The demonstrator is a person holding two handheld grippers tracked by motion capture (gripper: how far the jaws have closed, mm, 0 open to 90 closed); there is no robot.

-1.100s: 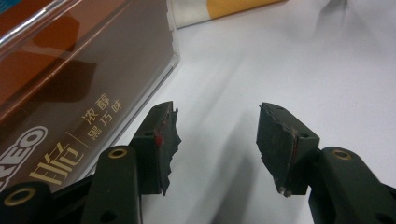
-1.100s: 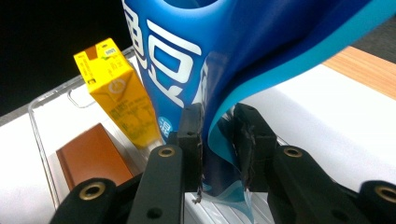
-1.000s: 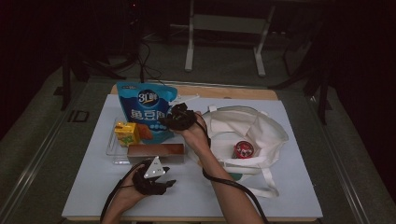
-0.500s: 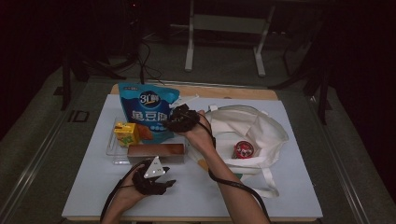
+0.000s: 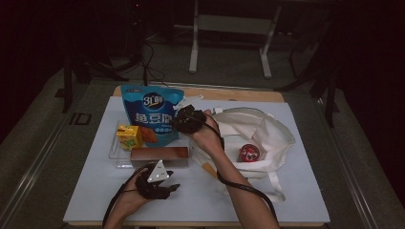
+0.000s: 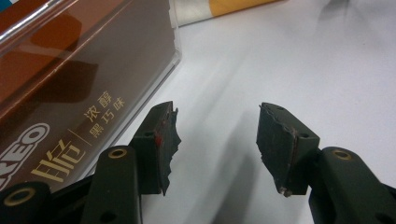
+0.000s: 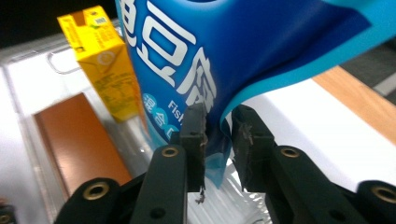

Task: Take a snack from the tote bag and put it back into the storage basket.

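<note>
Right gripper view: right tongs (image 7: 218,135) pinch the glossy blue snack pouch (image 7: 224,51) by its lower corner.
The pouch stands upright at the desk's (image 5: 305,191) far-left corner, beside the white cloth bag (image 5: 267,133); the left tongs (image 6: 217,140) gape empty.

Tote bag (image 5: 267,133), seemingly red can (image 5: 249,153)

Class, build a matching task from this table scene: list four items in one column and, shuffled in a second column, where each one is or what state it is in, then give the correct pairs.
Items
1. blue snack bag
2. yellow juice carton
3. red-lidded cup
4. left gripper

Places or states
A. lying inside the white tote bag
B. open, holding nothing, beside the brown box
C. standing in the clear tray, left of the blue bag
D. edge pinched between the jaws of the right gripper

Pairs: 1-D, 2-C, 3-A, 4-B
</note>
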